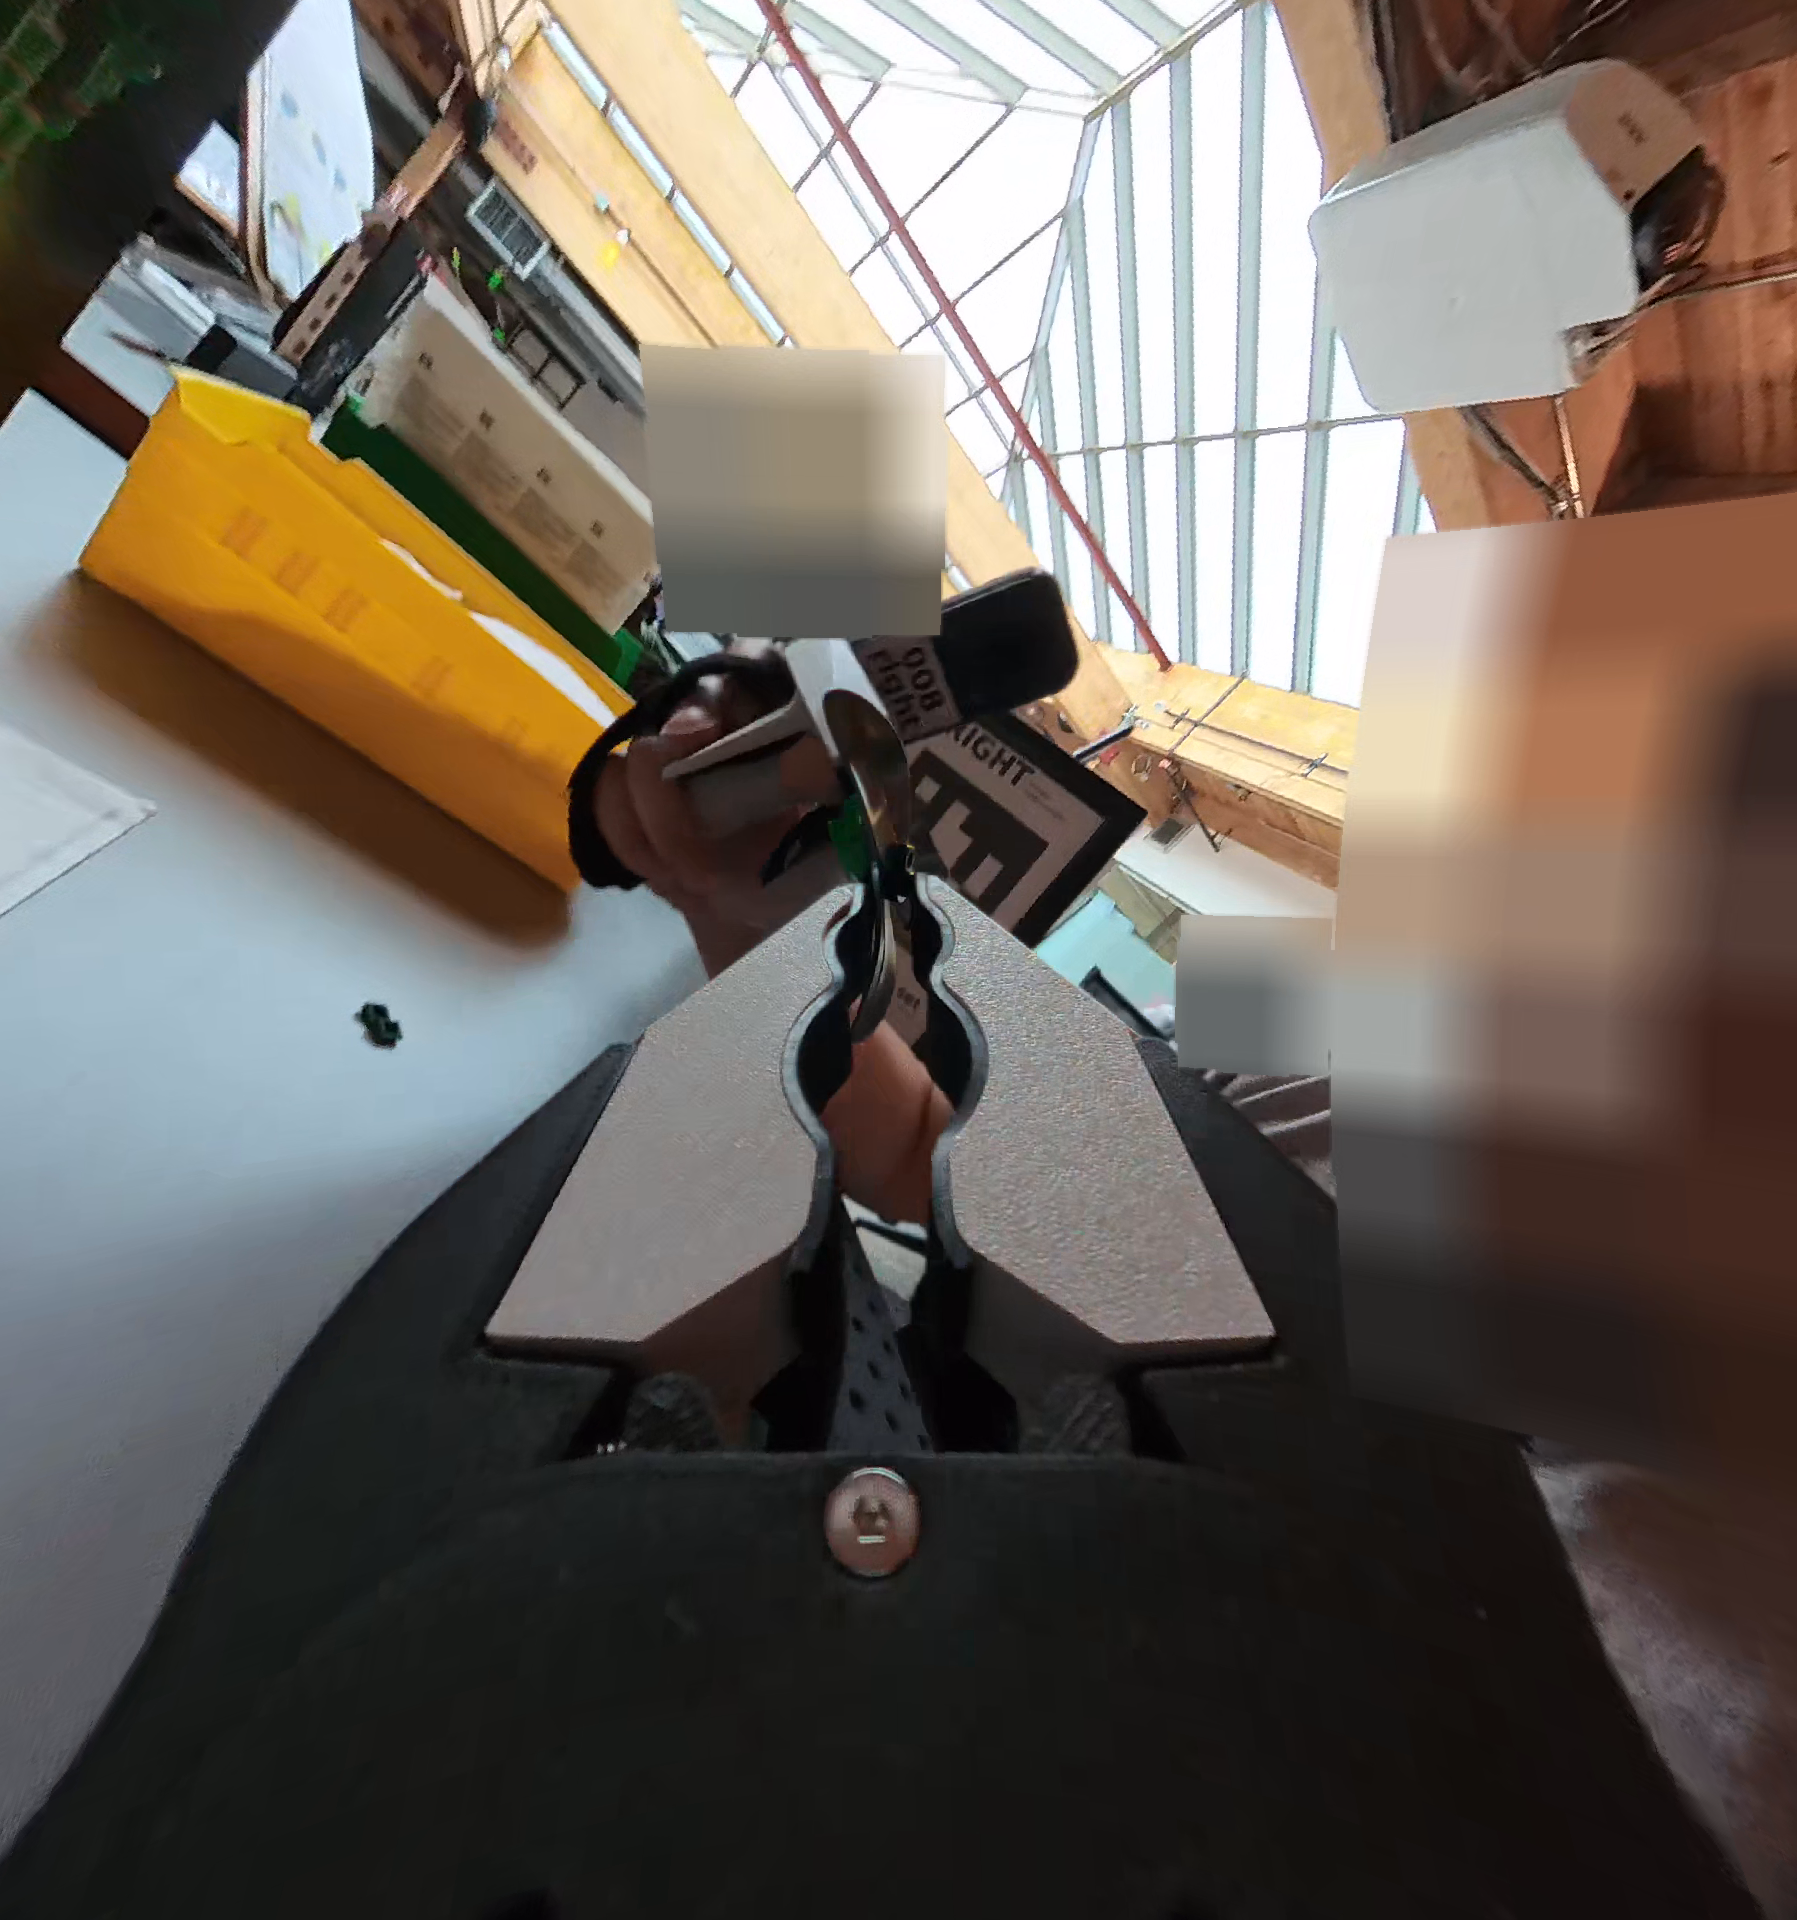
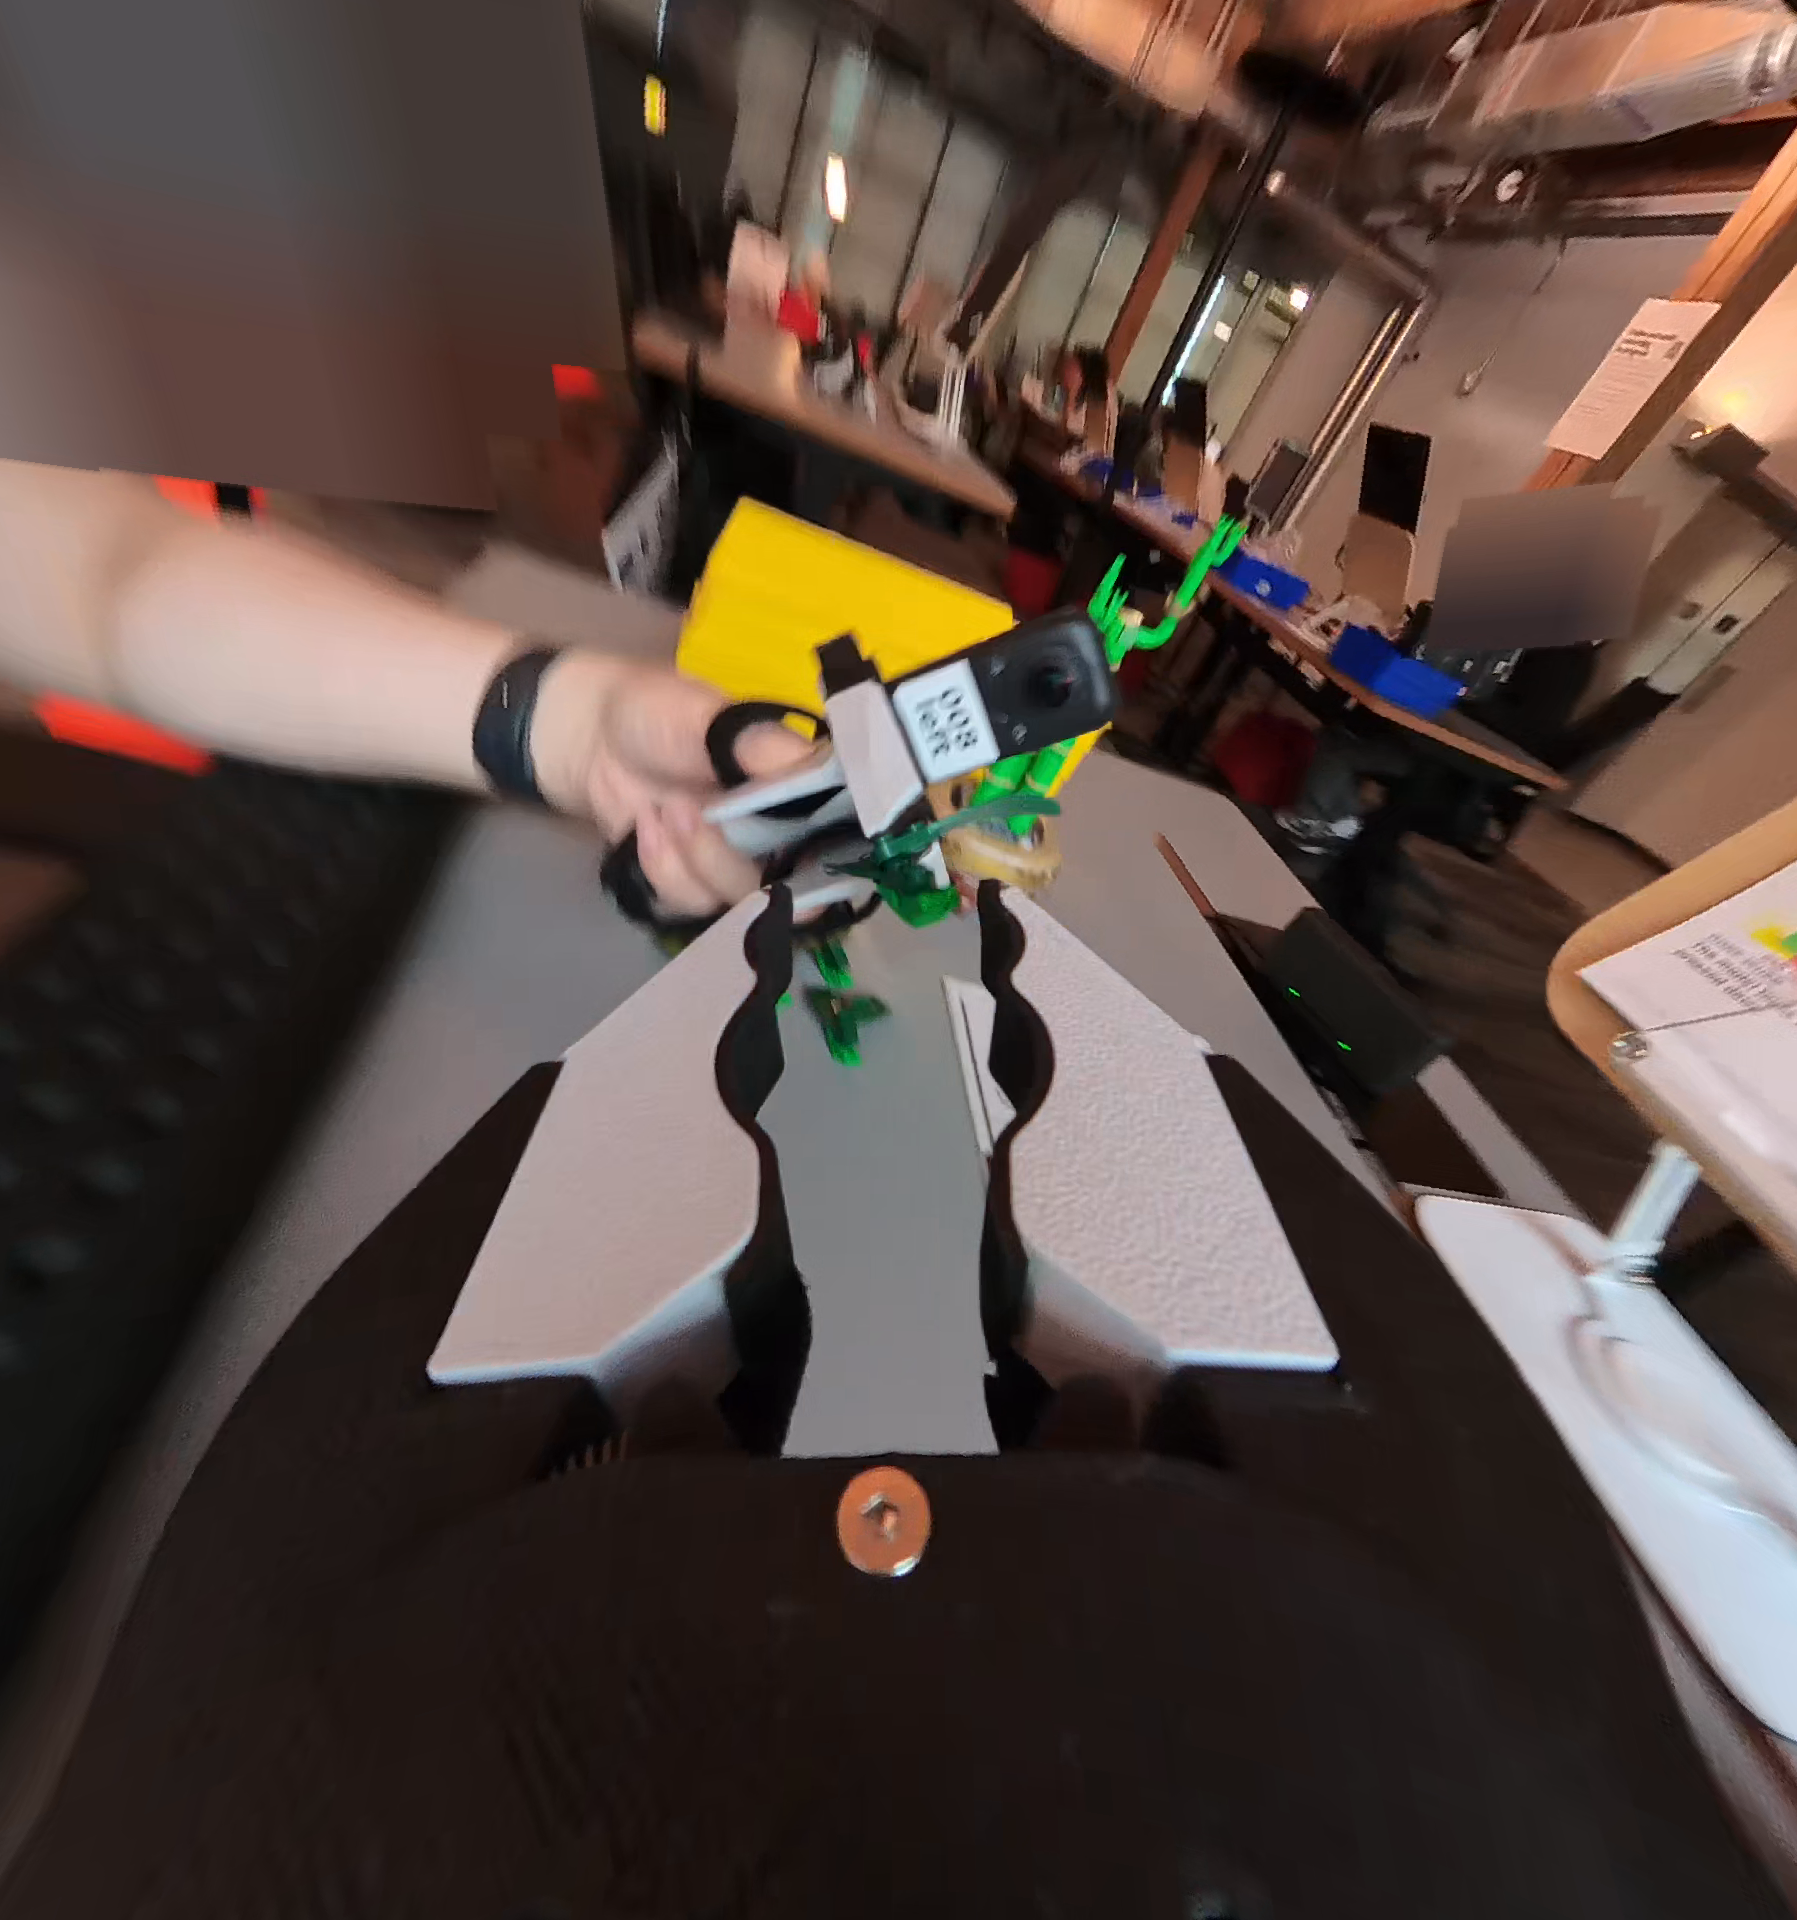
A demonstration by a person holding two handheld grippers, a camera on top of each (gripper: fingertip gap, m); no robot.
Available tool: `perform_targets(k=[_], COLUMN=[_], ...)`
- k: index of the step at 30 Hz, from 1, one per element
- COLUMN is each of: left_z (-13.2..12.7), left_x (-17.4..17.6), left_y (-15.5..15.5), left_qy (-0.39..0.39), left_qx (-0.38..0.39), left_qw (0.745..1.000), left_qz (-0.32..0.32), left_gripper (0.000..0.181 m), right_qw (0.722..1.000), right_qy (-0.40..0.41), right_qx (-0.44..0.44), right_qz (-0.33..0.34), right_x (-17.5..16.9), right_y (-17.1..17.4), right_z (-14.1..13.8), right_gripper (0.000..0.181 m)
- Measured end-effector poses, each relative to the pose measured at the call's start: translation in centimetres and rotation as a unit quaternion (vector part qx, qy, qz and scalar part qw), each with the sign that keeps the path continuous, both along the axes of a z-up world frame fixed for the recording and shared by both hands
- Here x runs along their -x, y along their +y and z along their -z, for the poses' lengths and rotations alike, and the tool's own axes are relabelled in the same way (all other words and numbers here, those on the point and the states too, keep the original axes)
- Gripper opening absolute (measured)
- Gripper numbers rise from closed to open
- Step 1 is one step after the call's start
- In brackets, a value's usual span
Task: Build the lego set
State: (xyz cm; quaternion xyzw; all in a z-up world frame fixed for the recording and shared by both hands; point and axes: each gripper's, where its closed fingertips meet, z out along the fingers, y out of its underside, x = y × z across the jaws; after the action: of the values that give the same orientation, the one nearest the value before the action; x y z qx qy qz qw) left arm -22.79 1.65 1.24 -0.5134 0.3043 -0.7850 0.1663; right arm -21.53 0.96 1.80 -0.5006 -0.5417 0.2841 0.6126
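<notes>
A green Lego plant model with bamboo-like stalks (image 2: 1019,774) and a tan round base (image 2: 1008,854) is held in the air over the white table (image 2: 873,1195). My left gripper (image 1: 889,899) is shut on a dark green part of it; the round base (image 1: 868,764) shows just past the tips. In the right wrist view the left gripper (image 2: 878,821) sits in a person's hand. My right gripper (image 2: 881,909) is open, its fingertips on either side of the model's green leaves (image 2: 909,883). In the left wrist view its tips are hidden behind the model.
A yellow bin (image 1: 333,623) stands at the table's far side and also shows in the right wrist view (image 2: 821,592). A small dark green piece (image 1: 378,1023) and loose green pieces (image 2: 842,1013) lie on the table. A black box (image 2: 1351,997) and an instruction sheet (image 2: 1756,997) are at the right. My left and right fingertips are right by each other.
</notes>
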Motion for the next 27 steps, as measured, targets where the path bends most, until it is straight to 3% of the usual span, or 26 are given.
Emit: perform_targets(k=[7, 12, 27], left_z=[2.4, 3.0, 3.9], left_x=[0.1, -0.1, -0.3], left_y=[-0.8, -1.5, -1.1], left_qy=[0.065, 0.081, 0.106], left_qx=[-0.012, -0.021, -0.026], left_qw=[0.996, 0.994, 0.992], left_qz=[0.053, 0.070, 0.055], left_gripper=[0.004, 0.005, 0.006], right_qw=[0.998, 0.996, 0.990], right_qy=[-0.069, -0.084, -0.142], right_qx=[0.005, -0.008, -0.019], right_qz=[-0.008, -0.014, 0.015], right_x=[1.1, 1.5, 1.6], right_y=[0.0, -0.3, 0.1], right_z=[3.5, 4.0, 5.1], right_gripper=[0.020, 0.008, 0.006])
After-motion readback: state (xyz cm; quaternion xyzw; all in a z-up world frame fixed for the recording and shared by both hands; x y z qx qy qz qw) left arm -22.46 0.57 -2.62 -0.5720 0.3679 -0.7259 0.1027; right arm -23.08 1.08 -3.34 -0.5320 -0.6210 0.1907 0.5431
